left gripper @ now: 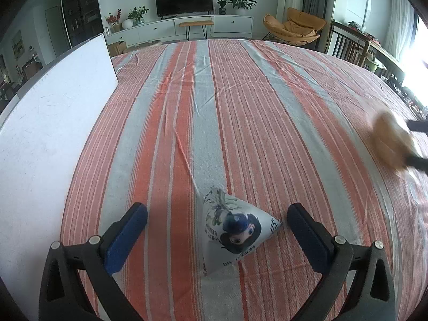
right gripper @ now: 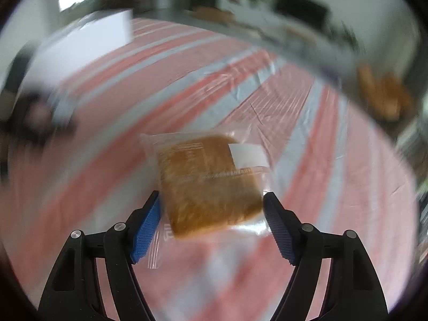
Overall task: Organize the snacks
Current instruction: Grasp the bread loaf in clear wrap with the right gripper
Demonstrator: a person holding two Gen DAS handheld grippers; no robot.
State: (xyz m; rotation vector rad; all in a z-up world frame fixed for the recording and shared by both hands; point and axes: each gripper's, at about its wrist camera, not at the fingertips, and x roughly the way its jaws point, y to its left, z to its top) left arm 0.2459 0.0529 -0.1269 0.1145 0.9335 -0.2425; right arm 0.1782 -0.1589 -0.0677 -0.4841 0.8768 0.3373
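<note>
A white pyramid-shaped snack packet [left gripper: 230,227] with a cartoon face lies on the striped cloth between the fingers of my left gripper [left gripper: 216,219], which is open and not touching it. My right gripper [right gripper: 212,208] is shut on a brown cake in a clear wrapper [right gripper: 208,182] and holds it above the cloth; its view is blurred by motion. The cake [left gripper: 390,144] and the right gripper's dark fingers [left gripper: 417,125] also show blurred at the right edge of the left wrist view.
An orange, white and grey striped cloth [left gripper: 240,120] covers the table. A white board [left gripper: 58,112] lies along the table's left side and shows in the right wrist view [right gripper: 88,37] too. A TV unit, an orange chair and wooden chairs stand beyond the table.
</note>
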